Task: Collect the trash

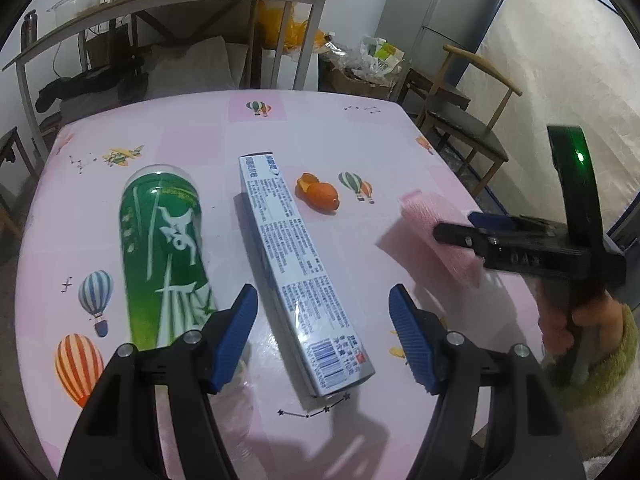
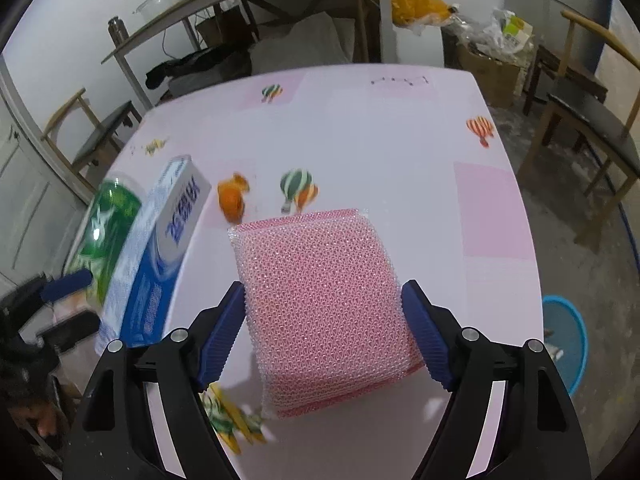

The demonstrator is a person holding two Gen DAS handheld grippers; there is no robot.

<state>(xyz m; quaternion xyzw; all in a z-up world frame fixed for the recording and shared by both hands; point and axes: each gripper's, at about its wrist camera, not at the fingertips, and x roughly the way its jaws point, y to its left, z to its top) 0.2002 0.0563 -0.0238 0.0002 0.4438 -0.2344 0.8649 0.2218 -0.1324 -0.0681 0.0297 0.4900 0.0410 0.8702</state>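
A long blue-and-white toothpaste box lies on the pink balloon-print table. My left gripper is open around the box's near half, with a gap at each pad. A green drink can lies on its side just left of the box. Beyond the box is a piece of orange peel. My right gripper is shut on a pink mesh sponge and holds it above the table. From the left wrist, the sponge and right gripper are at the right, in a hand with a green cuff.
A blue basin stands on the floor off the table's right edge. A wooden chair and a cardboard box of rubbish stand beyond the far right corner. A cluttered shelf table is behind.
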